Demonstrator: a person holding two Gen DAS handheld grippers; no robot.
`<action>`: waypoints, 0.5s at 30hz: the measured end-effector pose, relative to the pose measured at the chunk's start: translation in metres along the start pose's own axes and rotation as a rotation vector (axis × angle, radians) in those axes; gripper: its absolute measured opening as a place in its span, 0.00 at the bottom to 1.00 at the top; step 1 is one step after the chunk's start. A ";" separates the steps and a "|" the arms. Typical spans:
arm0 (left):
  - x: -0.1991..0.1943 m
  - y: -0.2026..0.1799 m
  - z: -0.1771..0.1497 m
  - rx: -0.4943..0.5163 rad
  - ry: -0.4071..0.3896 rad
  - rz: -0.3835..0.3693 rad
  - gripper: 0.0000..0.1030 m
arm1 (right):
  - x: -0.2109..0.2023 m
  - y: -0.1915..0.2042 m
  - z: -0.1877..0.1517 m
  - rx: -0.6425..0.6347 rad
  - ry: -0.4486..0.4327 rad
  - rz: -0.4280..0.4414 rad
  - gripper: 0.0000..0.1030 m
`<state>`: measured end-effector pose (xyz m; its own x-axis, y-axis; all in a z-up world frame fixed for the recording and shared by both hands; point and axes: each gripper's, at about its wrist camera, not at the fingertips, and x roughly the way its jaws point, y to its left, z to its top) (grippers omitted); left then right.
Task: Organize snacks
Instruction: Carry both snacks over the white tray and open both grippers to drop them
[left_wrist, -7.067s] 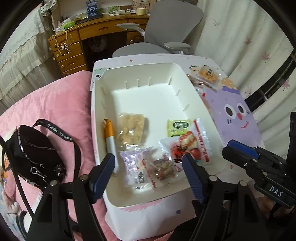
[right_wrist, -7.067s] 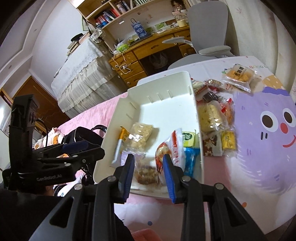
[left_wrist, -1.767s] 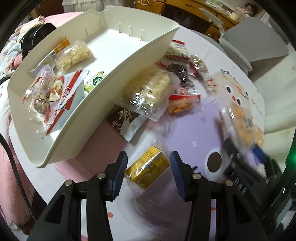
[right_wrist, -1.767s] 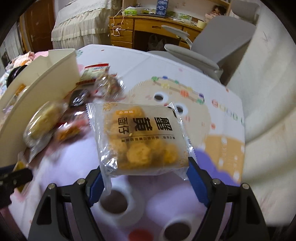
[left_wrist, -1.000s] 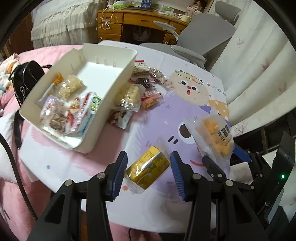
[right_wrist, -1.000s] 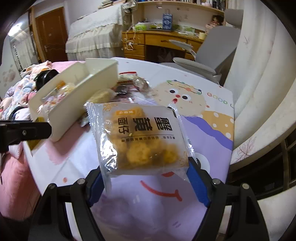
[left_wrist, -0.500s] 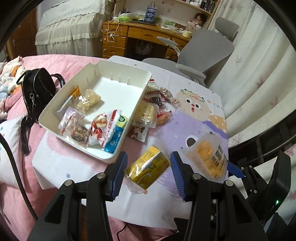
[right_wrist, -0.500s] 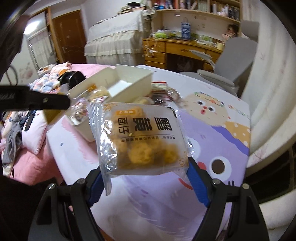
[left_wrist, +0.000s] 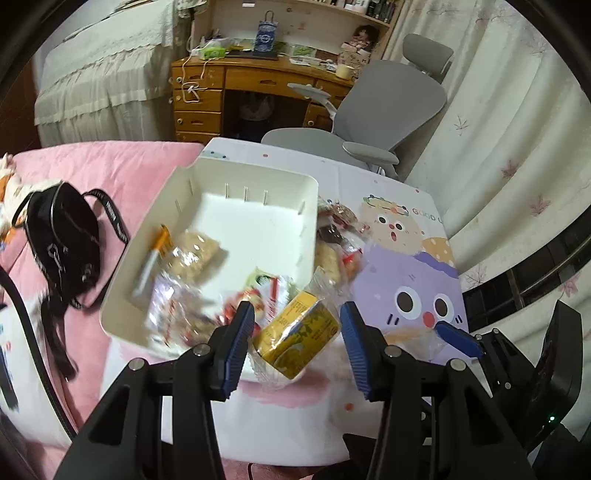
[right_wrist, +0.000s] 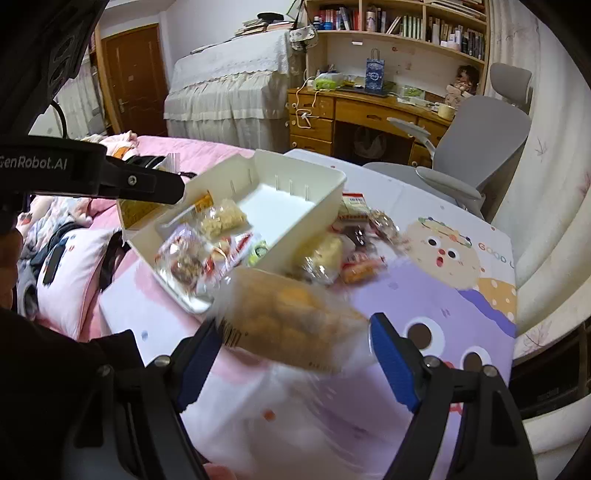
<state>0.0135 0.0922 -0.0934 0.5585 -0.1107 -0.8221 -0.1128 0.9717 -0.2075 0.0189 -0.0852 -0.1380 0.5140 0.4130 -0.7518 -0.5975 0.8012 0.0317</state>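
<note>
Currently my left gripper (left_wrist: 297, 334) pinches the light, crinkly yellow foil snack packet (left_wrist: 297, 338) and my right gripper (right_wrist: 295, 343) the soft clear pastry bag (right_wrist: 291, 321), both above the white plastic tray (left_wrist: 310, 206)'s near edge.

"GenRobot.AI" on left hand-held gripper (right_wrist: 88, 173); "GOOD" on tablecloth (left_wrist: 424, 212).

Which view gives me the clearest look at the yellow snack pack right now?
The left wrist view: the yellow snack pack sits sharp between the left gripper fingers, near the white tray. In the right wrist view only a sliver of yellow shows behind the left gripper's black body.
</note>
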 end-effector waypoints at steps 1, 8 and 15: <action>0.000 0.005 0.003 0.006 0.002 -0.003 0.46 | 0.004 0.006 0.004 0.009 -0.007 0.012 0.52; 0.009 0.057 0.034 0.059 0.019 -0.019 0.46 | 0.033 0.032 0.021 0.114 0.000 -0.042 0.28; 0.031 0.097 0.053 0.101 0.085 -0.028 0.46 | 0.052 0.048 0.023 0.254 0.015 -0.099 0.28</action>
<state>0.0633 0.1937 -0.1113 0.4885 -0.1507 -0.8594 -0.0123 0.9837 -0.1795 0.0310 -0.0154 -0.1605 0.5521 0.3226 -0.7689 -0.3702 0.9211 0.1206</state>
